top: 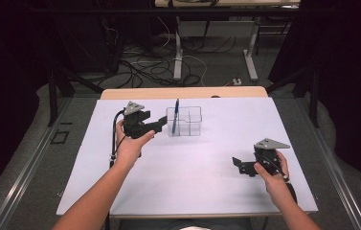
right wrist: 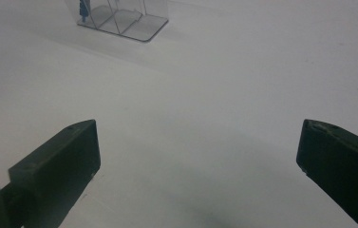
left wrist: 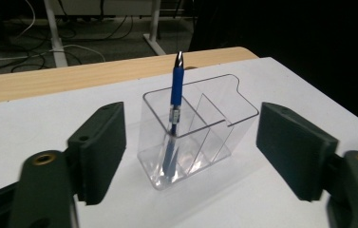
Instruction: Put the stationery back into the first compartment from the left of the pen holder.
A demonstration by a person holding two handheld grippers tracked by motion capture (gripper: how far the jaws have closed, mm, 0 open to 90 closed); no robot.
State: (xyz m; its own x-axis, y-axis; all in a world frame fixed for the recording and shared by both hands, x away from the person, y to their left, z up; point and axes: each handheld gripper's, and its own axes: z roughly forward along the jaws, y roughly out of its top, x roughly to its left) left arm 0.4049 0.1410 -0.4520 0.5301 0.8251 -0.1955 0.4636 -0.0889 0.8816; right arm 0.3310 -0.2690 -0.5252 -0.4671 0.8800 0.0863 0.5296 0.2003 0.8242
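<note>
The left tool (top: 161, 124), wide and holding nothing, sits just beside the holder (top: 184, 120) with its pen (top: 175, 115); the right tool (top: 239, 165), also wide, hovers over bare surface (top: 192, 163) well apart.

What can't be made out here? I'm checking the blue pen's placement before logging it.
- Blue pen with silver tip: where its lower end rests, in the left gripper view, is blurred by the clear plastic three-compartment holder.
- Print on the pen's label: too small.
- Same holder in the right gripper view: its top is cut off by the upper edge.
- High view: the holder's dividers are faint.
</note>
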